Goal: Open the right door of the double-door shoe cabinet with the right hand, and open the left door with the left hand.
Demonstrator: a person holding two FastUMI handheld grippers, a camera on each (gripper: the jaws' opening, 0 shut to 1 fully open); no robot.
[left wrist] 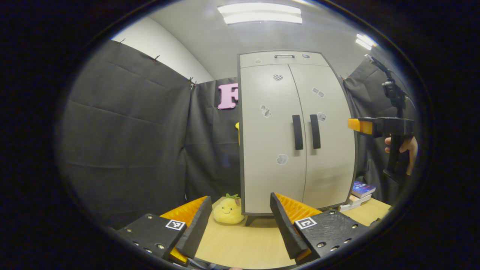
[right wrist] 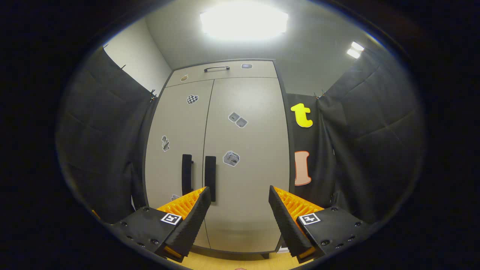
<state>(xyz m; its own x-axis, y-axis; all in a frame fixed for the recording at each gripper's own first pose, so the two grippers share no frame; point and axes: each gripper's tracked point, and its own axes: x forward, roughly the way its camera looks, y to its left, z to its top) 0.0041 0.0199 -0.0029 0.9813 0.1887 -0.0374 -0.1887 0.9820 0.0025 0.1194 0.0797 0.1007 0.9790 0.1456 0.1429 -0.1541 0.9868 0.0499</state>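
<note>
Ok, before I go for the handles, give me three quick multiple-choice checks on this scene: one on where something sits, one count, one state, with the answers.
1. Where is the yellow plush toy?
A. On the table by the shoe cabinet's lower left corner
B. On top of the cabinet
C. On the stack of books

2. How many vertical dark handles sit at the seam between the two doors?
A. One
B. Two
C. Four

3. What state are the cabinet doors in?
A. Both closed
B. Right door open
C. Left door open

Answers:
1 A: in the left gripper view the toy rests on the table beside the cabinet's base.
2 B: the left handle and right handle stand side by side.
3 A: the left door and right door lie flush, and both the left gripper and right gripper are open, short of the handles.
</note>
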